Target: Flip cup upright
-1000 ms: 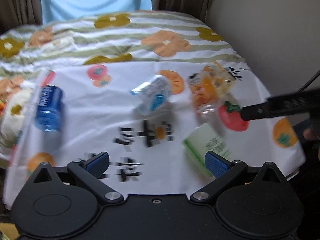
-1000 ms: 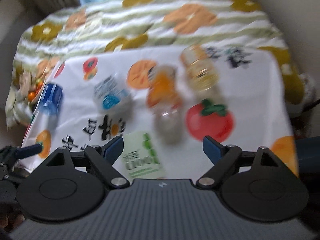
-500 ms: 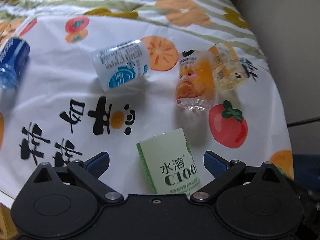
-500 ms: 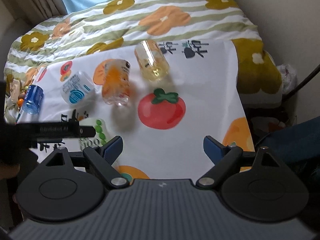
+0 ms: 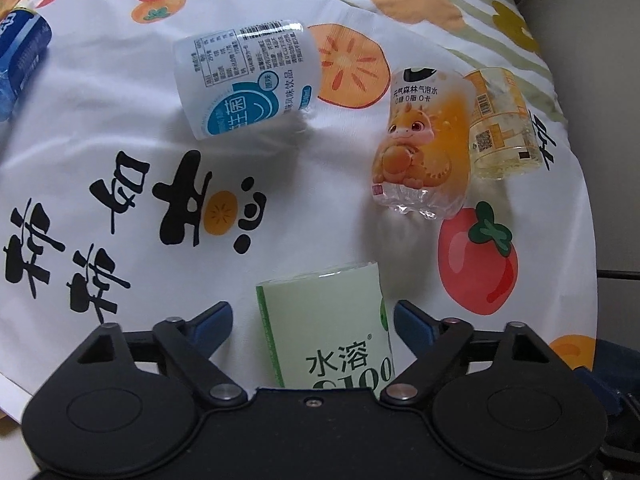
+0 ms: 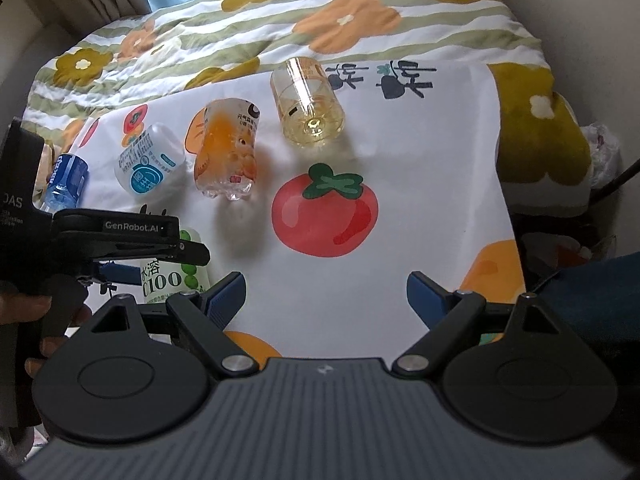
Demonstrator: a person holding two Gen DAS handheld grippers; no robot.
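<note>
A pale green cup [image 5: 324, 328] marked C100 lies on its side on the white fruit-print cloth [image 5: 120, 216]. My left gripper [image 5: 312, 316] is open, one blue pad on each side of that cup with a small gap either way. The right wrist view shows the same green cup [image 6: 172, 276] under the left gripper [image 6: 132, 248]. My right gripper [image 6: 326, 292] is open over bare cloth near the red tomato print, holding nothing. An orange dragon-print cup [image 5: 424, 152], a white-and-blue cup [image 5: 244, 80] and a clear yellow cup [image 5: 502, 120] also lie on their sides.
A blue cup [image 5: 20, 52] lies at the cloth's left edge. A striped flowered quilt [image 6: 320, 20] covers the bed behind. The cloth ends at the right, where the bed drops off beside a wall. A person's hand [image 6: 24, 312] holds the left gripper.
My left gripper has moved forward and down, so the green cup now lies between its fingers. The right gripper has drawn back to the right, over the tomato print.
</note>
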